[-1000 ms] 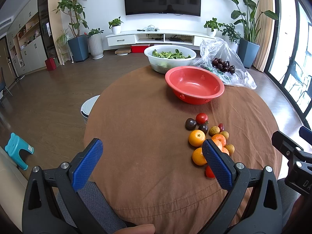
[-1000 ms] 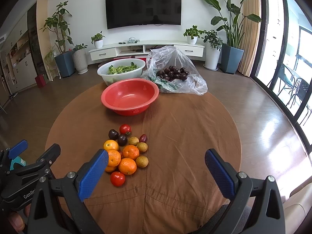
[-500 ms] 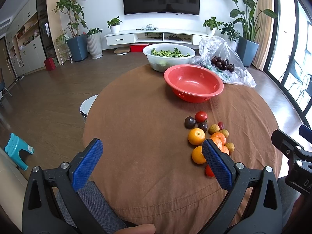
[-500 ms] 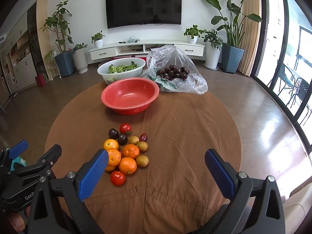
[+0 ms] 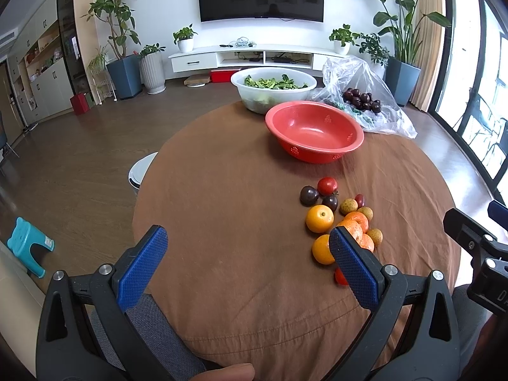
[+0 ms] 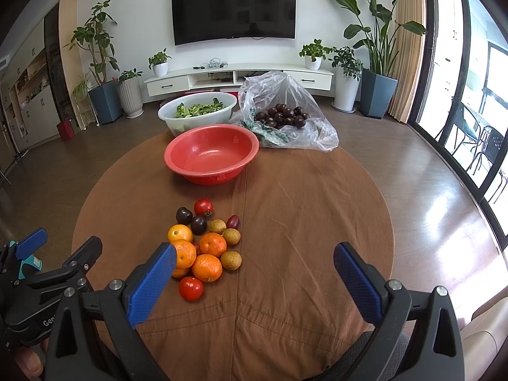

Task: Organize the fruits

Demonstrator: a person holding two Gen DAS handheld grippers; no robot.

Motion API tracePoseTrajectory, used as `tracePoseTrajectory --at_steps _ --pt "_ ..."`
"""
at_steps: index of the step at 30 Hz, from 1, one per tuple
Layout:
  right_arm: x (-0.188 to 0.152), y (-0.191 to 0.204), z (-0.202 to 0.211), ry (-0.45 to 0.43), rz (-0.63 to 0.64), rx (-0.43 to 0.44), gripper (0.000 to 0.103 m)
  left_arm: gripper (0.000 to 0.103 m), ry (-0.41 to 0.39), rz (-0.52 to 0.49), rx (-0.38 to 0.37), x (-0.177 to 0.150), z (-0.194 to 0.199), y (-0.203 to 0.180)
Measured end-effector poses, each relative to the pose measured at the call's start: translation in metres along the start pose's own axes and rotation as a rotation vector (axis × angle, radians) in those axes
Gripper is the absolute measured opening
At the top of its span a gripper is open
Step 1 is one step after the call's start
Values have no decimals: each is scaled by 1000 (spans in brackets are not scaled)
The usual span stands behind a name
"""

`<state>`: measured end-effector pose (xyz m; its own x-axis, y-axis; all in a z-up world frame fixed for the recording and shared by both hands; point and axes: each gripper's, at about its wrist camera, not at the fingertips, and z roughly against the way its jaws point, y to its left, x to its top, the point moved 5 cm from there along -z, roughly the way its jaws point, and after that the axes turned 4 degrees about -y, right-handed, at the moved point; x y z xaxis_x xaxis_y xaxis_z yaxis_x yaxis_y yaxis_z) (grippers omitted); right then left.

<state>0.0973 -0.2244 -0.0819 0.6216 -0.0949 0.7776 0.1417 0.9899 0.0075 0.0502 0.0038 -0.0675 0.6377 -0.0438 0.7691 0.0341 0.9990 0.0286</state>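
A pile of loose fruit lies on the round brown-clothed table: several oranges, two red tomatoes, dark plums and small tan fruits. It also shows in the left wrist view. An empty red bowl stands behind the pile, seen too in the left wrist view. My left gripper is open and empty over the table's near edge, left of the pile. My right gripper is open and empty, just right of the pile.
A white bowl of greens and a clear plastic bag of dark plums stand at the table's far side. A white stool sits beside the table's left edge. A blue step stool is on the floor.
Both grippers have edged slightly forward and stay open. The fruit and bowls have not moved.
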Motion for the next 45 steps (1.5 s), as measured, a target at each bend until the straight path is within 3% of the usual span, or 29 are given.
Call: tracePoseTrajectory --at_steps 8,13,16,17,21,24,26,30,35,43,45 --pt "-10 -3 -3 13 -5 8 101 103 17 -8 -6 -1 -8 1" --pt "-15 -10 -7 44 -31 50 101 103 10 -9 -65 -3 -12 3" --pt "-19 -16 -9 76 -64 88 101 103 -37 -33 -162 -4 -12 -1" --pt "-21 -18 -10 83 -78 103 101 103 -39 -48 -215 -6 -13 -5" --pt "-29 -23 -15 113 -133 166 101 103 -9 -23 -312 -17 -26 -12" --pt "-33 -22 -16 109 -168 239 101 103 5 42 -318 -24 -34 -7" --pt "-36 -21 -16 97 -193 295 103 103 39 19 -312 -27 -42 -7" --pt "-38 -16 -20 107 -136 308 103 103 38 -52 -295 -28 -51 -13" --pt "-42 -19 -27 144 -74 258 102 103 48 -111 -356 -18 -57 -32" --pt "-48 -40 -43 189 -119 247 101 103 118 -272 -470 -12 -82 -74" --pt "-50 -42 -46 197 -125 250 101 96 123 -309 -484 -12 -85 -81"
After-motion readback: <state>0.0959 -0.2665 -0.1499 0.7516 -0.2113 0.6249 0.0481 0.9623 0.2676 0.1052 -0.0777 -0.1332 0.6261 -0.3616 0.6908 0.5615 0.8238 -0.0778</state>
